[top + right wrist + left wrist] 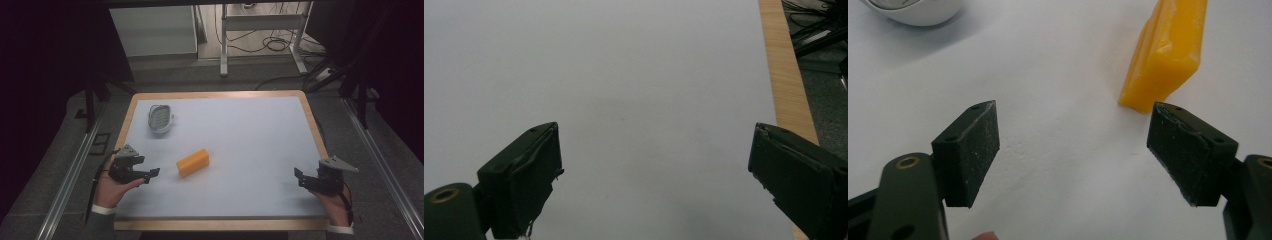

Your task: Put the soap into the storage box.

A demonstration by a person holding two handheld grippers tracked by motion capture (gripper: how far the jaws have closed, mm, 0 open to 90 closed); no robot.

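A yellow-orange block [193,162] lies flat near the middle of the white table top [240,140], angled up to the right. In the left gripper view the block [1166,55] sits just beyond the right jaw. My left gripper [153,174] rests at the table's front left, pointing toward the block, jaws open with only bare table between them [1073,145]. A white oval dish [160,118] with a ridged grey insert stands at the back left; its rim [913,12] shows at the top of the left gripper view. My right gripper [297,175] is at the front right, open [656,170] over bare table.
A wooden border [315,125] frames the table; it shows along the right of the right gripper view as a wooden border [786,75]. Beyond the table stand a metal desk frame [260,40], loose cables and a dark floor.
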